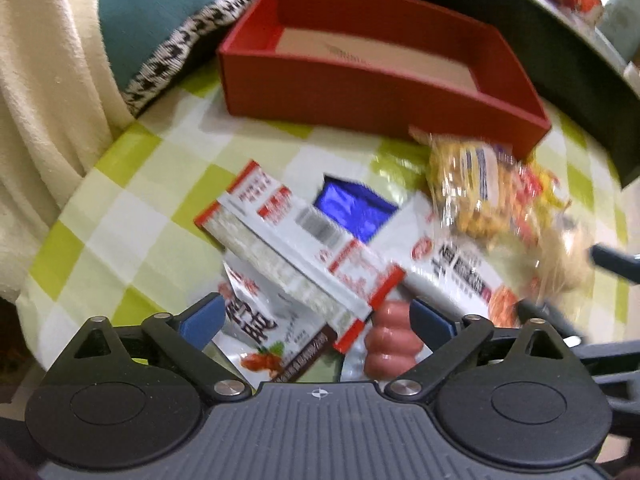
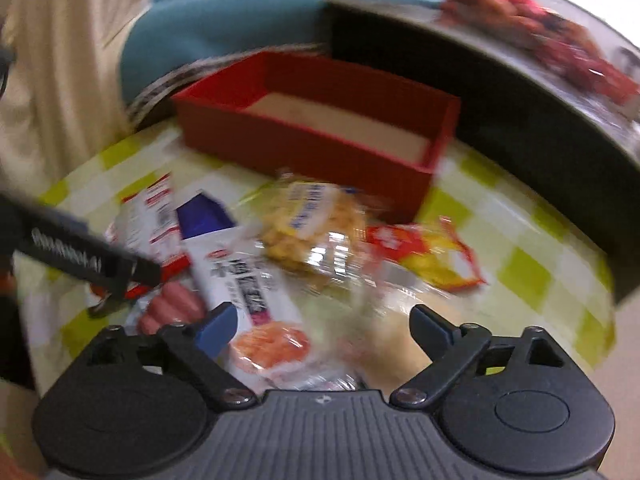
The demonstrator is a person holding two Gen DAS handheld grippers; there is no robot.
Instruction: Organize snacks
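Round surface [image 1: 120,208] under a green-and-white checked cloth, edge curving off at left and right. Red box [image 1: 360,92] open-topped at the far side, pale floor bare, standing flat near the far rim. Snack pile in front of it, nearer the cameras.

Left claw [image 1: 316,320] spread wide, blue pads either side of the pile, pressing nothing. Between the pads: long white pack [image 1: 304,252] with red trim and a barcode, lying diagonally atop the heap. Under its near end, pink sausage pack [image 1: 390,338], just beside the right pad. Beneath its left end, white pouch [image 1: 256,324] with bold black characters and red fruit printed on it. Blue foil pack [image 1: 352,212] peeking out behind the long pack. Clear bag [image 1: 472,184] of yellow pieces lying just in front of the box's near corner, possibly touching it; blur hides the contact.

Right claw [image 2: 324,330] also wide apart, holding nothing, poised over a blurred clear wrapper. White sachet [image 2: 248,276] with a round orange picture at its near end, running alongside the left pad. Clear bag [image 2: 316,232] just beyond, against the box [image 2: 304,148]. Red-and-yellow pack [image 2: 428,252] off to the right of the bag, flat on the cloth.

Left tool's dark arm entering the right view from the left, over the long pack. Both views motion-smeared; small print unreadable.
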